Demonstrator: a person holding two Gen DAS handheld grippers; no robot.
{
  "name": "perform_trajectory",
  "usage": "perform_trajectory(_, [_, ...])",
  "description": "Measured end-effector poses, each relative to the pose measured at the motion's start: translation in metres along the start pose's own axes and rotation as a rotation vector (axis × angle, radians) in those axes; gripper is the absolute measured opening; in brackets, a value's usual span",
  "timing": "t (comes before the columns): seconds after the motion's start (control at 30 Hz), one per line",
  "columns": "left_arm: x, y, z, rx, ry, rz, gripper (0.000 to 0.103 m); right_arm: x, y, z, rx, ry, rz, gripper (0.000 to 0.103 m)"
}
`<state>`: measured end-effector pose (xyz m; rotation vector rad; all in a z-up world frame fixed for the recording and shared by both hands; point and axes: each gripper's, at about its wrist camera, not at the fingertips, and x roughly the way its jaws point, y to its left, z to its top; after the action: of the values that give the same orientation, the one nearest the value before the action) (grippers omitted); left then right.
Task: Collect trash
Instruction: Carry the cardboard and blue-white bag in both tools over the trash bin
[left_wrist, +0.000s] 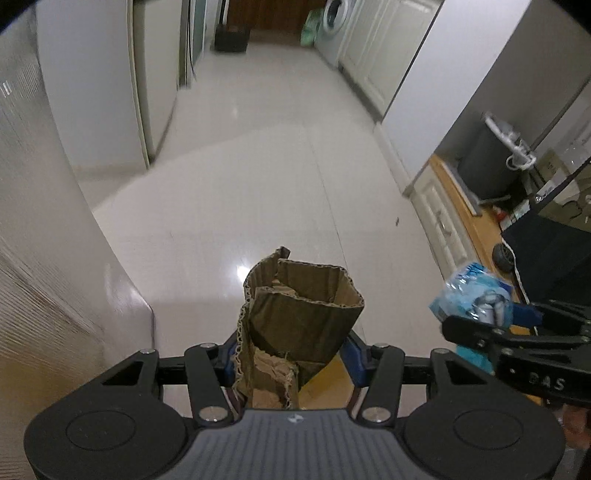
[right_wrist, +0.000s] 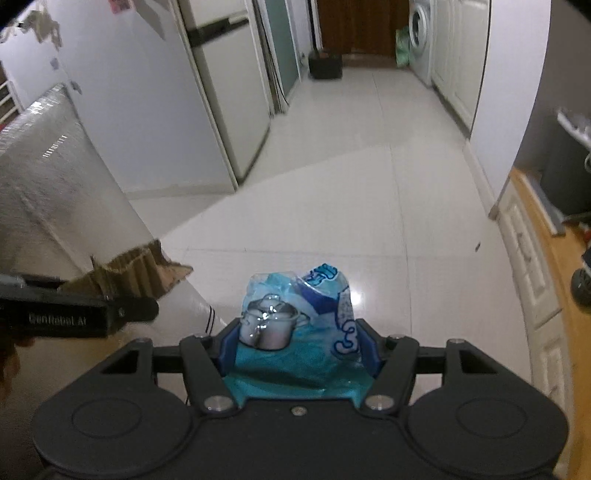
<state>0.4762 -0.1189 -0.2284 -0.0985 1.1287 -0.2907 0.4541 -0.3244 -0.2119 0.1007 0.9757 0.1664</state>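
A crumpled piece of brown corrugated cardboard (left_wrist: 295, 317) stands between the blue pads of my left gripper (left_wrist: 291, 354), which is shut on it. My right gripper (right_wrist: 299, 343) is shut on a blue plastic wrapper (right_wrist: 295, 317) printed with a steel pot. In the left wrist view the right gripper (left_wrist: 480, 317) and its blue wrapper (left_wrist: 472, 295) show at the right edge. In the right wrist view the left gripper (right_wrist: 122, 306) with the cardboard (right_wrist: 140, 273) shows at the left. Both grippers hang above the white tiled floor (left_wrist: 277, 184), tilted downward.
A dark bin with a white bag rim (left_wrist: 491, 162) stands at the right beside a pale cabinet (left_wrist: 443, 225). A fridge (right_wrist: 229, 110) and a foil-covered block (right_wrist: 48, 177) stand left. A washing machine (right_wrist: 421, 33), a green bag (right_wrist: 402, 48) and a black crate (right_wrist: 325, 64) lie far down the corridor.
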Motion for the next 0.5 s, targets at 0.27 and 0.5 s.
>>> perform_trajectory(0.27, [0.058,0.018,-0.006,-0.035,0.129,-0.008,0.054,0.065,-0.001,-0.001,0.034,0.128,-0.011,0.064])
perform_trajectory(0.5, [0.095,0.032,-0.014,-0.051,0.199,0.016,0.054,0.102,-0.008,-0.008,0.095,0.201,-0.014,0.064])
